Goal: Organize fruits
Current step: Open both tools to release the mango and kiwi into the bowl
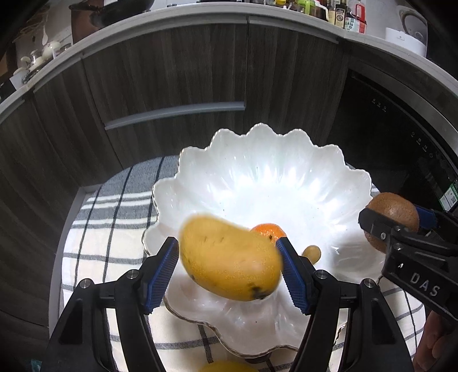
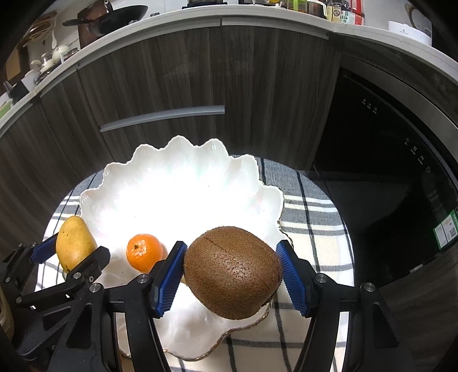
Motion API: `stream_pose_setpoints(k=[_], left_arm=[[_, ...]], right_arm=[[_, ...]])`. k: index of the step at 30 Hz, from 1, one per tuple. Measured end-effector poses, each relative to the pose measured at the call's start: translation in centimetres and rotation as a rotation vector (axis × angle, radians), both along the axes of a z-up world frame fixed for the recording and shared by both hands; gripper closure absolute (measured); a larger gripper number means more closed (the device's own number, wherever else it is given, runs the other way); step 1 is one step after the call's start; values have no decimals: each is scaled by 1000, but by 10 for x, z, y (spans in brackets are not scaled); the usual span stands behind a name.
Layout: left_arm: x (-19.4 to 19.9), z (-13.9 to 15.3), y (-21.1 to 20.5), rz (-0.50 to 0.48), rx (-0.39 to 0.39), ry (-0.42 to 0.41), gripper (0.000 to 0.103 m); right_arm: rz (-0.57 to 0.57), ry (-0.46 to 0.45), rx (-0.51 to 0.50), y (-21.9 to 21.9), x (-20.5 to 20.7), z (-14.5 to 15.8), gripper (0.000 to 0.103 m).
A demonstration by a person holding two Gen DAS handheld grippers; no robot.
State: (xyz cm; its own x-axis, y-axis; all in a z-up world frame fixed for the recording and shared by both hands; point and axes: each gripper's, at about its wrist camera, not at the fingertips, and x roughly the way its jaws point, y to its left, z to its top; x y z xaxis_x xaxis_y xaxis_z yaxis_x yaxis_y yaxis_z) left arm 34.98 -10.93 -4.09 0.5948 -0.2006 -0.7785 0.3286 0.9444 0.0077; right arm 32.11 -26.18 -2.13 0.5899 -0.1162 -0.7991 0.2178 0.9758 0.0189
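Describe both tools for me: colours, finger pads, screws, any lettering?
Both tools, left tool and right tool, are black plastic linkages with silver screw heads. Their fingers carry ribbed blue pads. The right tool's side reads "DAS" in pale letters. No cables or sleeves show.

we see the mango (image 1: 230,259) smeared with motion blur in the left wrist view, so we cannot tell whether the blue pads (image 1: 161,269) still press on it. a second yellow fruit (image 1: 226,366) is cut off by the bottom edge, and a small yellowish thing (image 1: 312,253) in the white bowl (image 1: 257,160) is half hidden behind the gripper finger. the bottle labels (image 1: 347,20) on the counter are too small to read.
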Motion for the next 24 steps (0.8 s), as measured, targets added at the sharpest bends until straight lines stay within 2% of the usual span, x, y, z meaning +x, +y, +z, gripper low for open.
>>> stream_pose_setpoints(k=[2,3,5,7,9,12,24], left_arm=[[-2,6,1,9,7,-31,16],[-3,9,3,21,8,-46,13],[-3,14,5,30,6,-56,12],[-3,18,7,44,19,-69,10],[-5,23,8,52,23,-87,7],[-10,33,10,60,20,-113,4],[-53,71,15,69,14,-200,0]], right_arm=[[4,8,-2,1,1,-1,38],[7,11,-3,1,1,-2,37],[3,-4,-18,1,1,3,36],[-12,-27,-36,1,0,9,24],[-37,-53,-68,1,-3,17,19],[-58,-92,-106,1,-7,30,19],[-58,-157,-92,3,-43,62,18]])
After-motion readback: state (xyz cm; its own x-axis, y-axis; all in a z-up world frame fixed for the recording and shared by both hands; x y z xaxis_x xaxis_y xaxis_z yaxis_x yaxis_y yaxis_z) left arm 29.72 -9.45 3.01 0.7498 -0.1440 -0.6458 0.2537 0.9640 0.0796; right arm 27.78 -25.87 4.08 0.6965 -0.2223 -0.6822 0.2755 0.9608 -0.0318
